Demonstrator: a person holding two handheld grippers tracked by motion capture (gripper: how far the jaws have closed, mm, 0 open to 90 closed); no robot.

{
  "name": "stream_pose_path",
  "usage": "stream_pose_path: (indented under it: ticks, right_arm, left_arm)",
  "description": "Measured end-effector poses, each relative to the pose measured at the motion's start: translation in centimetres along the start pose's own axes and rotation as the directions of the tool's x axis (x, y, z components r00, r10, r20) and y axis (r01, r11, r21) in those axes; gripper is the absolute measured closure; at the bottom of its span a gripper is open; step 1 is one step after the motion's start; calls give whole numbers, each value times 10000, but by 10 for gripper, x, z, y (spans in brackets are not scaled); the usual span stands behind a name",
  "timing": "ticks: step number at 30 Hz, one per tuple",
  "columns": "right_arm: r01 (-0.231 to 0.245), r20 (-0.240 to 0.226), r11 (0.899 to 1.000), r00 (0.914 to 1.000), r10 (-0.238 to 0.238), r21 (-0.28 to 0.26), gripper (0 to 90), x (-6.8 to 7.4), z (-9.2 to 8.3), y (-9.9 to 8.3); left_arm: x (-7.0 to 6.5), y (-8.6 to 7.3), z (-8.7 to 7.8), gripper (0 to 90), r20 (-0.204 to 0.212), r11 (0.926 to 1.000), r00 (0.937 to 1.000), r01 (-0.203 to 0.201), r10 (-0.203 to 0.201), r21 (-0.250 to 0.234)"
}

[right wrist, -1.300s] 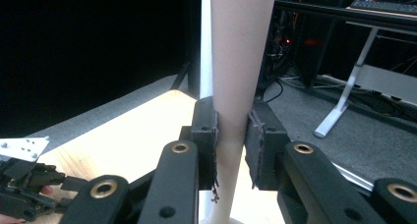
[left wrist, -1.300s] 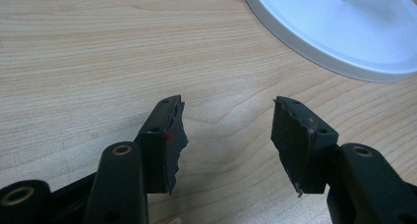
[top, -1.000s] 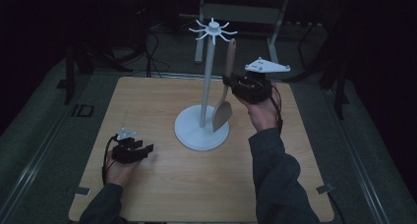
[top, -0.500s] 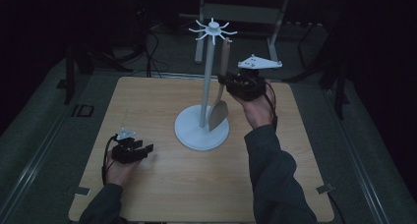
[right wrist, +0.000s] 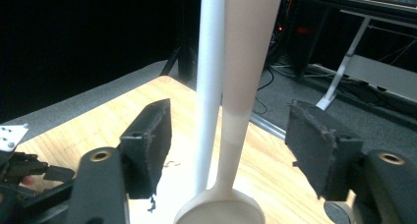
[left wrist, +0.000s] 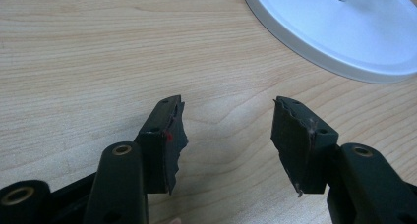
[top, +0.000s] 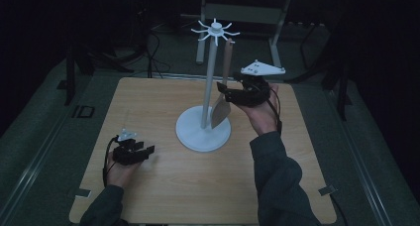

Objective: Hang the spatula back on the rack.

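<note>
Just right of frame centre, the wooden spoon point(top: 224, 89) hangs from the white utensil stand point(top: 208, 82); the right gripper point(top: 229, 93) has just been opening, fingers apart around its handle without pressing. Risk: withdrawing sideways could brush the handle, unhooking or swinging it. The left gripper point(top: 146, 151) rests lower left, fingers apart, on the tabletop point(top: 148, 107).

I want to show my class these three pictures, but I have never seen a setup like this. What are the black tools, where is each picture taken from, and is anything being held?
A person sits at a wooden table with a hand-held gripper in each hand. One picture looks down from above; the other two come from small cameras riding on the grippers, looking along their black fingers.

On the table stands a white stand with hooks on top. A wooden spoon hangs from it beside the pole.

The right gripper has just been opening: in its own view the spoon sits between the fingers with gaps on both sides, so it is not gripped.

The left gripper rests low over the table, open, with nothing between its fingers.
</note>
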State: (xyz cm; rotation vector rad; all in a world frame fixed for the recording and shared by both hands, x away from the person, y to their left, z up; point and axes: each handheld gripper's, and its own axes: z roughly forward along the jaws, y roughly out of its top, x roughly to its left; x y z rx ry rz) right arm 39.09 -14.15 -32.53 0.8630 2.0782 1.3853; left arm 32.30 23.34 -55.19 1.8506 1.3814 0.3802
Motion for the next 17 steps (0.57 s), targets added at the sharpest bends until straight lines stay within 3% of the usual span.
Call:
stream_pose_path:
  ticks: [7,17]
  right_arm:
    - [-222,13,9998,9998,222,-4,295,-6,-10,-13]
    - [-406,321,9976,9987,388,568,288,-22,-19,-45]
  left_arm:
    - [0,0,1,459,-7,10000,10000,-23,23,-9]
    - [-1,0,2,458,-17,10000,10000,-70,70,30]
